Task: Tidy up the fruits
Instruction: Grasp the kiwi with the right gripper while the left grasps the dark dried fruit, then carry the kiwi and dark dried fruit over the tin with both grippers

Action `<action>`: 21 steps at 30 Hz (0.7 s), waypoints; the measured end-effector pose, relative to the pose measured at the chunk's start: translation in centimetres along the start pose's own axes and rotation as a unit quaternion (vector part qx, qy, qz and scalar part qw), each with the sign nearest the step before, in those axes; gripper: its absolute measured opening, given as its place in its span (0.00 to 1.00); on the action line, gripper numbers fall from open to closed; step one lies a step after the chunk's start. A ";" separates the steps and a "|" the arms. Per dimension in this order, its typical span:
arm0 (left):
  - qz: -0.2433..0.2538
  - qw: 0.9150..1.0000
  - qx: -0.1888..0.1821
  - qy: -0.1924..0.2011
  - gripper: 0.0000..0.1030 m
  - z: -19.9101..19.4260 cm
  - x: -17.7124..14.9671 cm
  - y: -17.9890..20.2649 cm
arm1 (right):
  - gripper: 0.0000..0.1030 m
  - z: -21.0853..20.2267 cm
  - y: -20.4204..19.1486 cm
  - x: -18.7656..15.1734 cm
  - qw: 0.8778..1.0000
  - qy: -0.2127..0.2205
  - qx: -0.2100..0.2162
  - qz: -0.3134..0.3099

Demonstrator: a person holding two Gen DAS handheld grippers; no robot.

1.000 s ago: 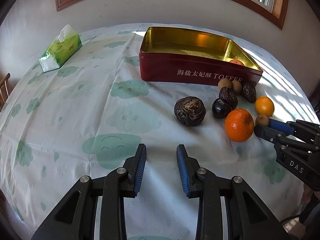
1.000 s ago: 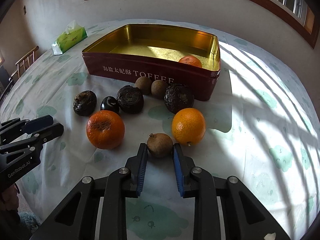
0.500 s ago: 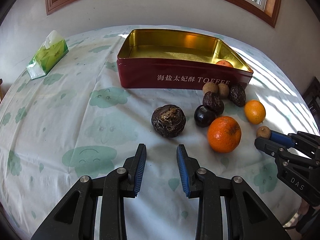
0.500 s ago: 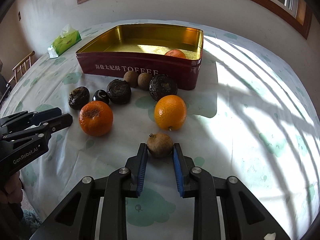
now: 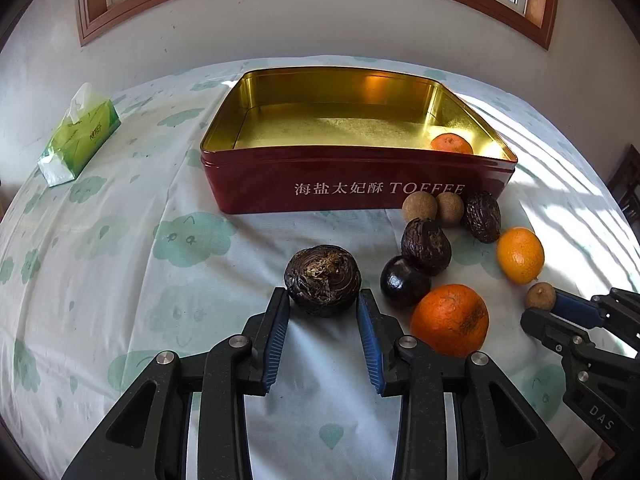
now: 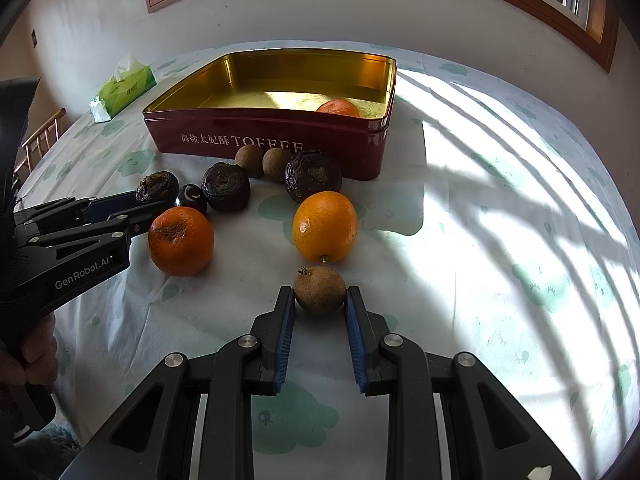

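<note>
Fruits are scattered on the bench [image 5: 120, 280] in front of an open red toffee tin [image 5: 352, 176], in which one orange [image 5: 451, 144] already lies.

Left wrist view: the left hand-held gripper [image 5: 323, 308] is set astride a dark wrinkled fruit [image 5: 322, 279], which sits directly between the fingertips. The jaws are opening, and a sliver of gap is seen at each pad, so the fruit is judged not yet clamped. The tin is located straight ahead of this gripper, beyond the fruit. To the right of the gripper, a large orange [image 5: 450, 320] and a glossy dark plum [image 5: 404, 287] are placed near the fingers.

Right wrist view: the right hand-held gripper [image 6: 320, 304] is closed narrowly on a small brown longan [image 6: 319, 290], with both pads pressed against its sides. The tin is located ahead and slightly left, with a yellow-orange citrus [image 6: 325, 226] just beyond the held fruit, in the direct line. The longan is roughly round, so no long axis needs alignment. A lift over the citrus is judged necessary before the tin is reached.
</note>
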State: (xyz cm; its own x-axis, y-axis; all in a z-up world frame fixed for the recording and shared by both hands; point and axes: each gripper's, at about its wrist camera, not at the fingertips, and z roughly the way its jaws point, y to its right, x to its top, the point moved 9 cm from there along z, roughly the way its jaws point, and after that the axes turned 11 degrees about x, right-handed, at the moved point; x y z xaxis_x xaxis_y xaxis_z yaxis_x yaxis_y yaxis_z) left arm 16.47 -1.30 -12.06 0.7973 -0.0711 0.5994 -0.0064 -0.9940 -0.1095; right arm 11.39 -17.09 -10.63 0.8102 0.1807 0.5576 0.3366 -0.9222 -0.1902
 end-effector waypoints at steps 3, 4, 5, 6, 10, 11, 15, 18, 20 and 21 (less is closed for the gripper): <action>-0.002 1.000 -0.005 -0.001 0.37 0.2 0.3 0.1 | 0.23 0.0 0.0 0.0 1.000 0.000 0.001 0.001; -0.002 1.000 -0.006 -0.001 0.38 0.2 0.4 0.1 | 0.23 0.0 0.0 0.0 1.000 0.000 0.001 0.001; -0.001 1.000 -0.006 -0.001 0.38 0.3 0.4 0.2 | 0.23 0.0 0.0 0.0 1.000 0.000 0.002 0.002; 0.000 1.000 -0.005 0.001 0.39 0.4 0.5 0.2 | 0.23 0.0 0.0 0.0 1.000 0.001 0.001 0.002; 0.005 1.000 0.000 0.002 0.40 0.7 0.8 0.4 | 0.23 0.0 0.0 0.0 1.000 0.001 0.002 0.003; 0.005 1.000 0.000 0.003 0.40 0.8 0.9 0.4 | 0.23 0.0 0.0 0.0 1.000 0.000 0.002 0.002; 0.005 1.000 -0.001 0.004 0.38 0.7 0.9 0.3 | 0.23 0.0 0.0 0.0 1.000 0.001 0.002 0.003; 0.009 1.000 0.001 0.007 0.38 0.6 0.8 0.4 | 0.23 0.0 0.0 0.0 1.000 0.001 0.002 0.003; 0.008 1.000 0.000 0.007 0.37 0.5 0.7 0.3 | 0.23 0.0 0.0 0.0 1.000 0.001 0.002 0.004; 0.006 1.000 -0.001 0.006 0.37 0.4 0.7 0.3 | 0.23 0.0 0.0 0.0 1.000 0.001 0.002 0.003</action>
State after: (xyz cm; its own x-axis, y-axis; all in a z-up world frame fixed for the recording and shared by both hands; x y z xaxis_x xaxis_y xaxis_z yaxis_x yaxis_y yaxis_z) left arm 17.29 -1.60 -12.02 0.7900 -0.0847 0.6072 -0.0180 -0.9932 -0.1151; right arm 11.39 -17.09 -10.60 0.8117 0.1743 0.5574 0.3329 -0.9223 -0.1964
